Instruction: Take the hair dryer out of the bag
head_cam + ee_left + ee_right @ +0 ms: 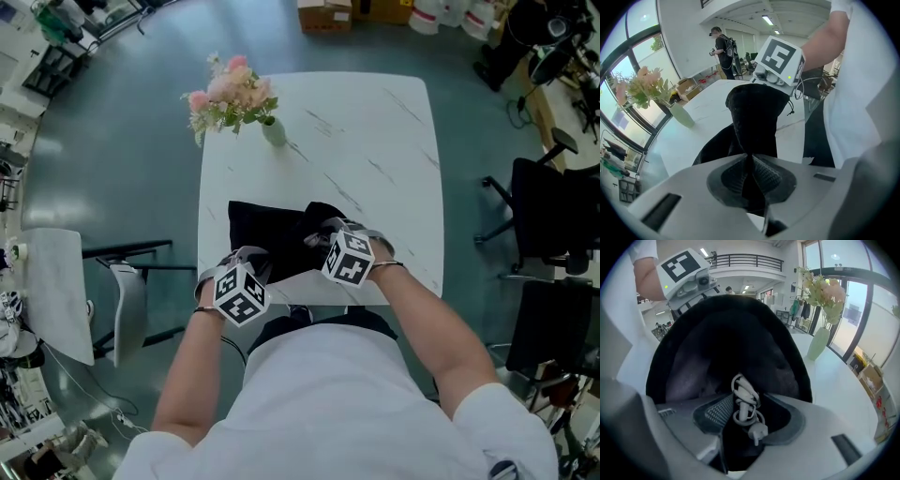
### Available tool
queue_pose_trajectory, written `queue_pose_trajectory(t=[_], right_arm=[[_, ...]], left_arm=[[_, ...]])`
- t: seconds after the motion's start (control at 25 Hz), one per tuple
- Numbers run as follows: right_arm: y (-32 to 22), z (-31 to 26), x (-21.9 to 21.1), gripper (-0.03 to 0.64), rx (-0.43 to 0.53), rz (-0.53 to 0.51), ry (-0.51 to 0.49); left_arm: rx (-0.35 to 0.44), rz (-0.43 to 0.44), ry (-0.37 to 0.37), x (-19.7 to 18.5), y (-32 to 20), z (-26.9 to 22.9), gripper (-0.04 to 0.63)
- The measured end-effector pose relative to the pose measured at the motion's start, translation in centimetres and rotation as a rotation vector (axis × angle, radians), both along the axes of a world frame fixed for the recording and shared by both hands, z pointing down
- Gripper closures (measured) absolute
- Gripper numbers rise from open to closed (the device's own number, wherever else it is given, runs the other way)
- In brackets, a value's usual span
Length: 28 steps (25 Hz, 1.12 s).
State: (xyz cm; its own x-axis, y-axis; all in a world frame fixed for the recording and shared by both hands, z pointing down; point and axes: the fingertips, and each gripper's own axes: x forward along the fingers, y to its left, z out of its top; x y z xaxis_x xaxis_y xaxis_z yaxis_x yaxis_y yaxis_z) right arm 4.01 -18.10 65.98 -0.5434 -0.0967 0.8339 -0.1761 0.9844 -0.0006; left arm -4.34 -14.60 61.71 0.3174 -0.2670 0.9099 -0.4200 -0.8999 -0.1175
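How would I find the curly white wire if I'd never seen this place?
Find the white table, then the black bag lying at its near edge. Inside the bag's open mouth sits the coiled white wire with a plug, the only pale thing against all that dark cloth.

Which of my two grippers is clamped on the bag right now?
The left gripper: its jaws pinch a fold of the black bag. The right gripper stands open at the bag's mouth, a white cord between its jaws.
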Motion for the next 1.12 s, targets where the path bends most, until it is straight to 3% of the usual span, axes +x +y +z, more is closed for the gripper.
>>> queue_pose_trajectory(t=[0.2,0.4,0.64,0.92,1.04,1.12], right_arm=[[0.5,-0.5,-0.6,0.402,-0.018,-0.004,-0.006],[0.3,0.8,-0.8,0.399,0.01,0.009,0.058],[-0.3,2.4,-0.2,0.382,0.081,0.023,0.135],[-0.1,4.2,0.6,0.387,0.101,-0.016,0.231],[-0.1,3.9,0.7,0.4,0.057,0.021,0.2],[-0.3,3.8,0.7,0.402,0.059,0.04,0.188]], left_arm=[[0.005,-0.012,-0.005,-0.9,0.0,0.0,0.558],[0.018,-0.008,0.01,-0.7,0.0,-0.2,0.557],[0.032,-0.03,0.084,-0.6,-0.5,-1.2,0.557],[0.062,-0.249,0.311,-3.5,-3.2,-4.3,0.486],[0.046,-0.396,0.326,-7.0,-4.0,-3.2,0.486],[-0.005,-0.455,0.302,-9.1,-3.5,-1.5,0.472]])
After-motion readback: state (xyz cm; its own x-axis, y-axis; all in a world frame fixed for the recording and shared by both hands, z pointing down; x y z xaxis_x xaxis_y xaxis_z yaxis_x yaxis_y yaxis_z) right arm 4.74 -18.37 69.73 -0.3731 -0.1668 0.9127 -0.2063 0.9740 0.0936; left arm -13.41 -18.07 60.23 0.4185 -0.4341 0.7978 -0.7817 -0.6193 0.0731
